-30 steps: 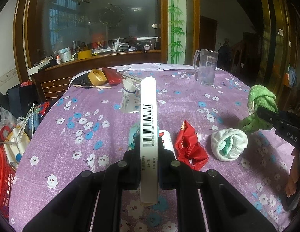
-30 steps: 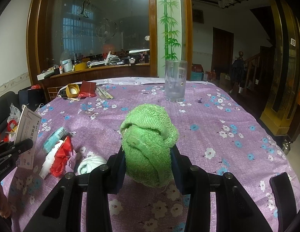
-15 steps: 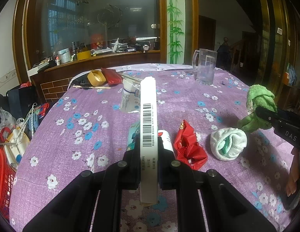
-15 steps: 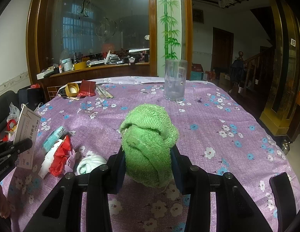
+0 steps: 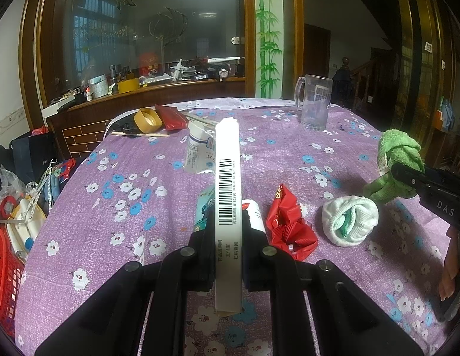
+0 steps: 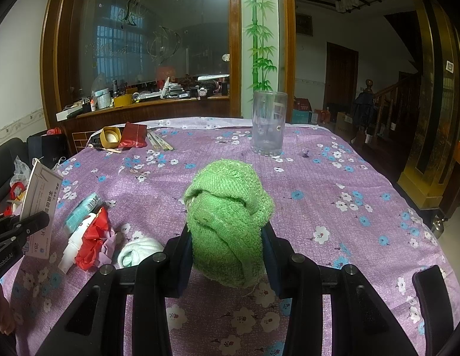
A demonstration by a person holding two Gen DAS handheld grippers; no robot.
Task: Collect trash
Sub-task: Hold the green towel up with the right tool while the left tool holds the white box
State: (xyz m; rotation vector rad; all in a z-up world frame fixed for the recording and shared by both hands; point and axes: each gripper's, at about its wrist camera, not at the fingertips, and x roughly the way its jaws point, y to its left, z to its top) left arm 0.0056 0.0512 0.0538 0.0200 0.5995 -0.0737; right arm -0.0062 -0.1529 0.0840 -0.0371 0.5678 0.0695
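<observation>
Right, both my hand-held grippers were loaded. My left hand-held gripper [image 5: 228, 234] was clamped edge-on around a flat white carton [image 5: 228, 195], barcode side facing the camera, carton upright and raised above the worktop [image 5: 111, 195]. In the right wrist view the same carton [image 6: 41, 207] showed at far left with its printed face, pinched in the left hand-held gripper [image 6: 37, 222]. My right hand-held gripper [image 6: 227, 249] was closed on a balled green cloth [image 6: 228, 222], pads pressing both sides, cloth bulging up above the fingers. From the left wrist view that green cloth [image 5: 397, 166] sat at the right edge, in front of the black gripper body.

Trash on the purple flowered cloth of the worktop: crumpled red wrapper [image 5: 289, 231] just right of the carton, a white tube [image 5: 253, 213] touching it on the left, a teal packet [image 5: 204, 207] partly hidden behind the carton. A rolled white cloth [image 5: 350, 219] lay near the red wrapper, between it and the green cloth. Further back, a torn white-and-blue packet [image 5: 198, 154] stood behind the carton. At the far edge: a yellow tape roll [image 5: 147, 120], a dark red pouch [image 5: 172, 117] touching it, chopsticks [image 6: 160, 142] beside them. A clear glass mug [image 5: 314, 102] stood upright far right, well apart from the rest. A red basket [image 5: 4, 273] was off the worktop's left side.
</observation>
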